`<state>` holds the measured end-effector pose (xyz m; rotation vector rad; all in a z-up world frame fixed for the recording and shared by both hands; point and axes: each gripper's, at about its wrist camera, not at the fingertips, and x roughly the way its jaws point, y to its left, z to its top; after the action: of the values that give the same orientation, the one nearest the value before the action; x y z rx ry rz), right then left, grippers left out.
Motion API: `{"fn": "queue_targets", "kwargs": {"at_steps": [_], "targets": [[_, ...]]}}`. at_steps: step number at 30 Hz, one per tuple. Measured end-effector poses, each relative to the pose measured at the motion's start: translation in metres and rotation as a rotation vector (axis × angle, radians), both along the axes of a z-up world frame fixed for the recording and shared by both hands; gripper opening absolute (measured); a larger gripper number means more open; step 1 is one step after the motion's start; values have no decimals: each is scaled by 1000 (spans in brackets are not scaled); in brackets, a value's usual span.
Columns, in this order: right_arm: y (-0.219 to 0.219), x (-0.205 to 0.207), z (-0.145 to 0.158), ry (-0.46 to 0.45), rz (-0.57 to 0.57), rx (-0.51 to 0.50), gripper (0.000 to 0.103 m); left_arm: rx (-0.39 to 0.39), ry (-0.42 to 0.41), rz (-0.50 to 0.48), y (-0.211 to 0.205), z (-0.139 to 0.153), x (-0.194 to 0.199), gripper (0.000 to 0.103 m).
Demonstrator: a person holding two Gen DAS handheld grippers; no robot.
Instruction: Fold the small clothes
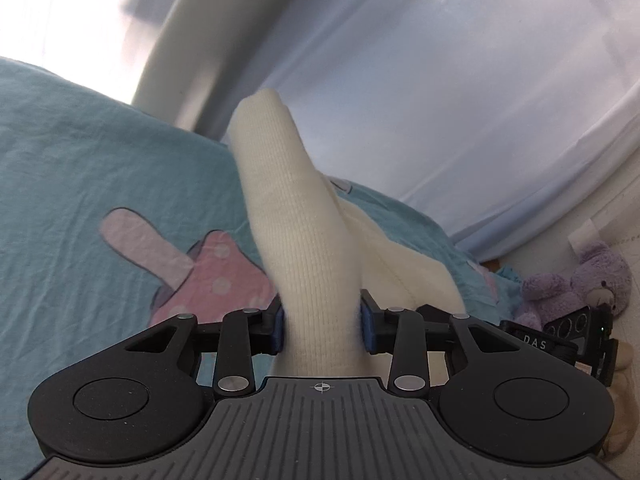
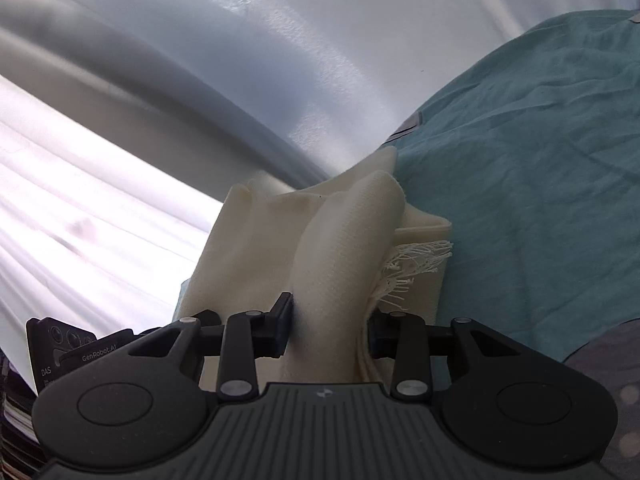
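A cream knit garment (image 1: 296, 220) is held up over a teal bedsheet (image 1: 80, 168). My left gripper (image 1: 322, 330) is shut on a thick fold of it, which stands up between the blue pads (image 1: 278, 330). My right gripper (image 2: 330, 330) is shut on another fold of the same cream garment (image 2: 344, 232), with a frayed fringe (image 2: 412, 268) hanging at its right side. The rest of the garment drapes down onto the sheet in both views.
The teal sheet has a pink dotted cartoon print (image 1: 208, 268). A purple teddy bear (image 1: 580, 284) sits at the far right on the floor. Pale curtains (image 2: 80, 208) and a wall lie behind the bed. The other gripper's body (image 1: 560, 340) shows at right.
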<state>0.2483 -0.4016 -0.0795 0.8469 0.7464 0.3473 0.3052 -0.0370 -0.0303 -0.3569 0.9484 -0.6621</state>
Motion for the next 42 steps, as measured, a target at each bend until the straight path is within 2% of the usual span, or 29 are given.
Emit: {"fn": "queue_targets", "kwargs": {"at_steps": [3, 6, 10, 11, 13, 14, 15, 18, 19, 20, 22, 25, 26, 27, 30, 31, 32, 36, 42], "targets": [[26, 0, 7, -30, 73, -17, 33, 39, -6, 43, 27, 6, -13, 39], [51, -1, 7, -35, 137, -27, 31, 110, 14, 98, 53, -1, -19, 41], [71, -5, 11, -18, 162, -110, 38, 200, 41, 196, 83, -14, -23, 43], [71, -6, 17, -23, 132, -170, 39, 207, 20, 222, 89, -11, -25, 46], [76, -9, 32, -54, 58, -337, 41, 226, -48, 285, 91, -2, -26, 60], [80, -8, 41, -86, 32, -417, 41, 230, -81, 304, 89, 2, -25, 69], [86, -7, 48, -115, 28, -443, 41, 232, -101, 321, 85, 4, -22, 78], [123, 9, 56, -152, 80, -477, 38, 241, -138, 357, 65, 1, -12, 81], [136, 13, 55, -164, 97, -500, 34, 265, -147, 373, 56, -3, -8, 81], [152, 18, 51, -180, 126, -527, 30, 291, -155, 390, 48, -8, -6, 81], [173, 25, 38, -179, 156, -587, 29, 326, -153, 392, 34, -21, -1, 81], [184, 25, 11, -180, 147, -768, 27, 389, -141, 341, 19, -39, 2, 86], [182, 23, 6, -205, 117, -810, 28, 399, -130, 318, 17, -47, 0, 87], [179, 26, 3, -182, 89, -856, 28, 386, -126, 325, 18, -49, -1, 87], [160, 27, 9, -117, 53, -790, 29, 391, -105, 322, 24, -45, -3, 89], [161, 24, 13, -114, 43, -809, 29, 397, -98, 322, 26, -41, -4, 90], [163, 19, 18, -124, 43, -819, 29, 396, -90, 321, 28, -39, -6, 90], [163, -18, 38, -192, 106, -693, 29, 404, -69, 323, 34, -28, -17, 91], [175, -70, 38, -200, 181, -670, 29, 457, -102, 308, 32, -17, -41, 91]]}}
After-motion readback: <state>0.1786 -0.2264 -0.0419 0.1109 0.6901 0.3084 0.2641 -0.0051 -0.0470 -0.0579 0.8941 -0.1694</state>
